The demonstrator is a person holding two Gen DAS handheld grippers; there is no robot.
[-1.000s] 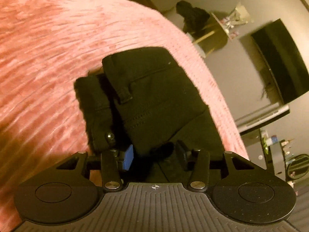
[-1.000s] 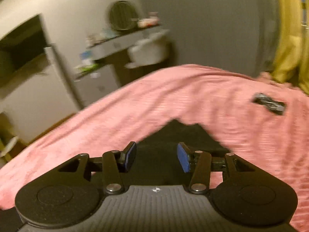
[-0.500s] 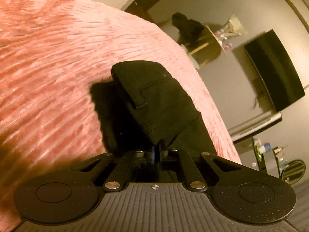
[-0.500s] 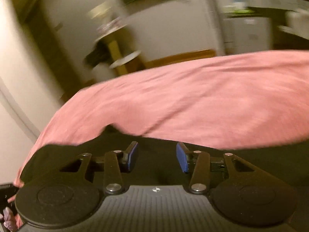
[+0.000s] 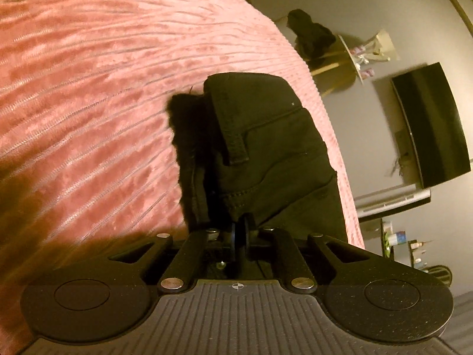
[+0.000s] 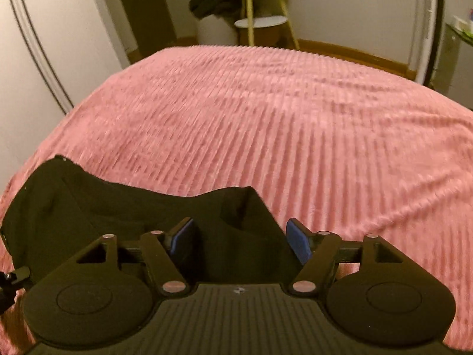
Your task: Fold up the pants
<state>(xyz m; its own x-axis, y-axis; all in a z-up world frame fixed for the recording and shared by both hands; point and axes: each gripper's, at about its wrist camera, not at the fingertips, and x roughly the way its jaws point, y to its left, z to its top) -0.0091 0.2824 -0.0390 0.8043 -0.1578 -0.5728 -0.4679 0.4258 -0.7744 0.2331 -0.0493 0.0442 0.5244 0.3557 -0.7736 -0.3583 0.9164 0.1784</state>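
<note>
Left gripper (image 5: 241,230) clamped tight; right gripper (image 6: 241,241) spread wide, pointing level.

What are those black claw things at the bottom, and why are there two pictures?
Each picture comes from a small camera on a hand-held tool that a person carries, one in each hand. The black shapes at the bottom are the tools themselves, with pinching jaws in front. The left gripper has its jaws closed on the black folded pants, which lie on the pink ribbed fuzzy blanket. The right gripper has its blue-padded jaws wide open, just above another part of the same pants, pinching nothing. The person is folding the pants.
</note>
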